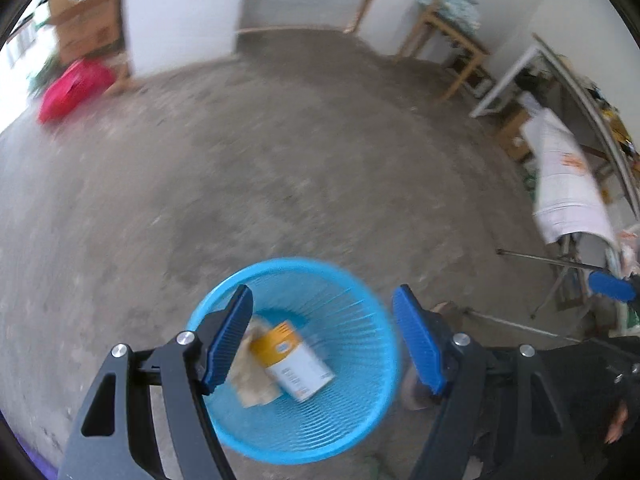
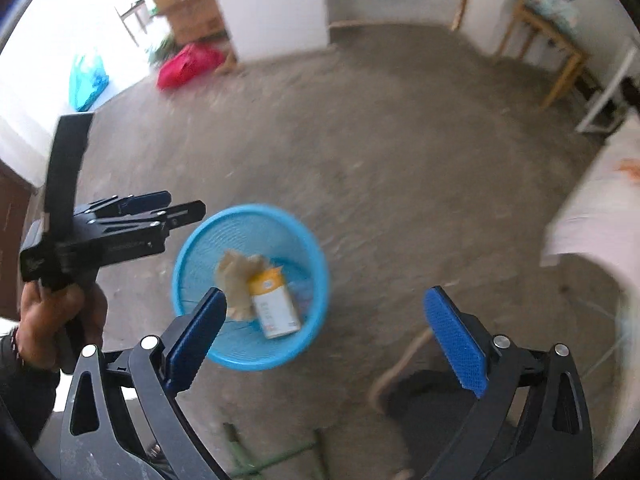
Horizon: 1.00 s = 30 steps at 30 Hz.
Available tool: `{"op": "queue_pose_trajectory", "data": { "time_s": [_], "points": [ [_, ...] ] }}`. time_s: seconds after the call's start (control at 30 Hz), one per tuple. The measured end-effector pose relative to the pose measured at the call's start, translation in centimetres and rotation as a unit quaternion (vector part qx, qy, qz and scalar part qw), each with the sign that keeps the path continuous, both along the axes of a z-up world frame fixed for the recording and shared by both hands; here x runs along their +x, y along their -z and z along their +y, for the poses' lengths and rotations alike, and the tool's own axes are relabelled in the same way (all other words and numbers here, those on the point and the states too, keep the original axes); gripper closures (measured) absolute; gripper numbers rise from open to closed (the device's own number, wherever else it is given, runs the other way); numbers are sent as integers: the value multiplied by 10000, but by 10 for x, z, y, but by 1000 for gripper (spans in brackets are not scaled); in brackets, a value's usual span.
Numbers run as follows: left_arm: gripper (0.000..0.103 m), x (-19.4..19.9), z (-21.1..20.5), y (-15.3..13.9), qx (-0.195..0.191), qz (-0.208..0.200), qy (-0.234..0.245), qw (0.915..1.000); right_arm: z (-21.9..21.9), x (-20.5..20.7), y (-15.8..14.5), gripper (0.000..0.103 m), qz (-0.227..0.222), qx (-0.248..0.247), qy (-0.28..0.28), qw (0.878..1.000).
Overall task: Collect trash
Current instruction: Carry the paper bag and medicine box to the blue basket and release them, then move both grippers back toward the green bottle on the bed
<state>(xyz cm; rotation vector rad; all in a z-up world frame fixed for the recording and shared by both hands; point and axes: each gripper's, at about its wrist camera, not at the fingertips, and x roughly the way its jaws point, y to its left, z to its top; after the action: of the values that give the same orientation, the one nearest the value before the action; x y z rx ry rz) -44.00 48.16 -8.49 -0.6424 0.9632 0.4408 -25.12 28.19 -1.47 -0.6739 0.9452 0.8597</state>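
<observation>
A blue plastic basket (image 1: pixel 352 276) (image 2: pixel 224 220) stands on the concrete floor below both grippers. Inside it lie a yellow-and-white carton (image 1: pixel 294 360) (image 2: pixel 274 304) and a crumpled beige paper (image 1: pixel 252 384) (image 2: pixel 240 276). My left gripper (image 1: pixel 323 290) hovers over the basket, open, with nothing between its blue pads. Held above the basket's near right side, my right gripper (image 2: pixel 326 291) is wide open and empty. The right wrist view also shows the left gripper (image 2: pixel 186 205) held by a hand (image 2: pixel 56 320) at the basket's left.
A red bag (image 1: pixel 74 88) (image 2: pixel 188 64) and cardboard boxes (image 1: pixel 86 16) sit by the far wall. A wooden table (image 1: pixel 448 28) stands at the back right, with a white-draped table (image 1: pixel 568 184) and metal tripod legs (image 1: pixel 540 258) on the right. A teal plastic bag (image 2: pixel 86 80) lies at the far left.
</observation>
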Motion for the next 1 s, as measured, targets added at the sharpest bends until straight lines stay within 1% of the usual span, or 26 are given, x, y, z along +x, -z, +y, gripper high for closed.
{"op": "queue_pose_trajectory", "data": {
  "time_s": [0.07, 0.13, 0.2, 0.27, 0.3, 0.37, 0.4, 0.47, 0.5, 0.57, 0.67, 0.7, 0.77, 0.8, 0.9, 1.0],
  "points": [
    [32, 31, -19, -24, 159, -174, 346, 9991, -35, 20, -31, 8, -255, 115, 296, 9992],
    [29, 60, -39, -46, 267, -341, 680, 9967, -70, 39, -56, 8, -365, 223, 622, 9971],
    [27, 87, -57, -63, 308, -481, 964, 9937, -106, 57, -75, 8, -540, 195, 953, 9938],
    [27, 119, -83, -85, 363, -682, 1304, 9885, -144, 74, -92, 8, -723, 149, 1285, 9890],
    [27, 129, -92, -92, 368, -739, 1425, 9863, -170, 85, -101, 8, -773, 130, 1516, 9853],
    [27, 164, -122, -114, 378, -895, 1800, 9789, -210, 103, -113, 8, -835, 92, 1857, 9790],
    [27, 178, -135, -122, 412, -971, 1966, 9748, -238, 114, -120, 8, -893, 110, 2123, 9731],
    [27, 203, -161, -137, 487, -1104, 2272, 9663, -279, 130, -131, 8, -946, 147, 2501, 9635],
    [27, 221, -178, -146, 520, -1184, 2463, 9605, -303, 139, -135, 8, -1022, 112, 2723, 9567],
    [27, 243, -204, -156, 528, -1274, 2721, 9523, -338, 157, -140, 8, -1105, 9, 3020, 9469],
    [27, 276, -245, -169, 501, -1410, 3116, 9384, -389, 182, -142, 8, -1041, 8, 3368, 9358],
    [27, 286, -262, -172, 511, -1444, 3260, 9329, -399, 189, -142, 8, -1050, -38, 3442, 9330],
    [27, 303, -282, -176, 478, -1498, 3429, 9261, -418, 203, -144, 8, -994, -56, 3543, 9298],
    [27, 310, -290, -177, 450, -1520, 3483, 9239, -430, 214, -143, 8, -908, -52, 3588, 9290],
    [26, 333, -311, -180, 374, -1573, 3649, 9169, -447, 233, -135, 8, -773, -229, 3635, 9281],
    [26, 356, -330, -182, 198, -1606, 3782, 9115, -464, 250, -126, 8, -589, -138, 3724, 9261]
  ]
}}
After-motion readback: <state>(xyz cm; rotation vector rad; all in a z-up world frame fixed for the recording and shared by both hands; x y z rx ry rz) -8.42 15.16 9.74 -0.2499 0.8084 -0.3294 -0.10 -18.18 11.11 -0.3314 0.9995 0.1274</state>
